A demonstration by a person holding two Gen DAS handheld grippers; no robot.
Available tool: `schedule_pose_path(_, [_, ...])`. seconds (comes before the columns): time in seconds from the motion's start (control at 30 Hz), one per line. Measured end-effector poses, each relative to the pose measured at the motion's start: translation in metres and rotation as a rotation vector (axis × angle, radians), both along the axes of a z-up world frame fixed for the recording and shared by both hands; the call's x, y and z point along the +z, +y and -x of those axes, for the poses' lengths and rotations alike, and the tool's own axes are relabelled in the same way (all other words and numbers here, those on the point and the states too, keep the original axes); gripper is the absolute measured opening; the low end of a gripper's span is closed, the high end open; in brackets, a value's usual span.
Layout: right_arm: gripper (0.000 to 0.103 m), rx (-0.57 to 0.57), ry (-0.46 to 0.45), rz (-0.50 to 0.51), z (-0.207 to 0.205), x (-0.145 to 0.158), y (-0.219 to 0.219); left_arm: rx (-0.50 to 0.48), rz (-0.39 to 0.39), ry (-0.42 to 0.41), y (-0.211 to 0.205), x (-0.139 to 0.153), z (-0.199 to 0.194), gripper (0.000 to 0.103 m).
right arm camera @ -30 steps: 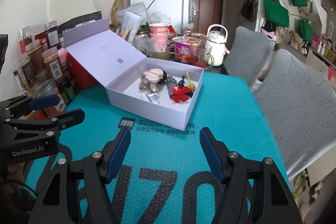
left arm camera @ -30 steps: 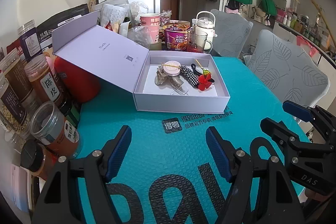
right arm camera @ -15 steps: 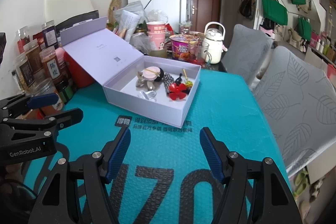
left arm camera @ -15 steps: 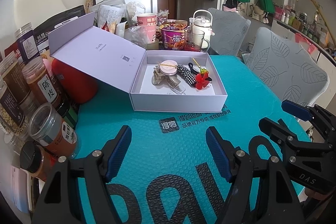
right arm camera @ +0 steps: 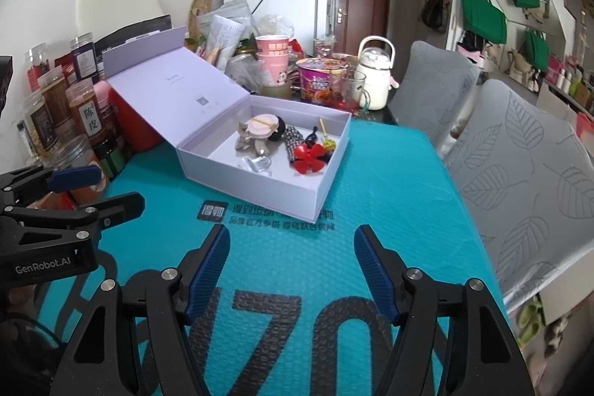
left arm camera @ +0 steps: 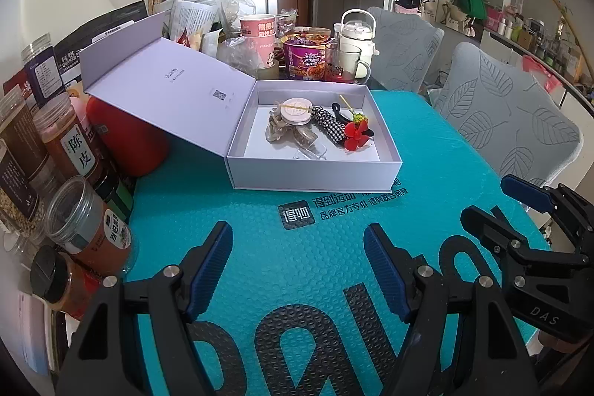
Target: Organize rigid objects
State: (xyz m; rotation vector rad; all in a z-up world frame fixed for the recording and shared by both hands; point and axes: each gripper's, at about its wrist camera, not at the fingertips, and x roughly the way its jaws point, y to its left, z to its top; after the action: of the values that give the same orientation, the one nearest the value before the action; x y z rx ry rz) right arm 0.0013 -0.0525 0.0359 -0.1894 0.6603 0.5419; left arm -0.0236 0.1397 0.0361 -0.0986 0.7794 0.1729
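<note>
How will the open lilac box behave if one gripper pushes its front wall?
The lilac box looks like light cardboard, so it probably slides on the teal mat. Its open lid leans on the red container, which may resist.

White fridge (right arm camera: 293, 0) against the back wall, brown door (right arm camera: 365, 0) beyond, grey leaf-patterned chairs (right arm camera: 527, 173) (two) beside the teal-covered tabletop (right arm camera: 389, 173).

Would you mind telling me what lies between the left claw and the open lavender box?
Only bare teal bubble mat with a black printed logo; nothing stands between the left claw and the lavender box, seen in the left wrist view.
</note>
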Motion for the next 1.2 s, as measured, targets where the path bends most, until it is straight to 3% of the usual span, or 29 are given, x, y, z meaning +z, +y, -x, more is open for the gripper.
schedule_pose_path(0.13, [0.070, -0.005, -0.004, 0.010, -0.0007, -0.0007, 0.0008, 0.039, -0.046, 0.017, -0.0002, -0.0022, -0.0028, 0.073])
schedule_pose_path(0.63, [0.070, -0.017, -0.006, 0.015, -0.0036, 0.0008, -0.0006, 0.026, -0.016, 0.013, 0.0042, 0.0033, -0.0038, 0.073])
schedule_pose_path(1.2, [0.072, -0.017, -0.003, 0.032, -0.0064, -0.0005, 0.0058, 0.020, -0.042, 0.014, 0.0036, 0.0020, -0.0057, 0.073])
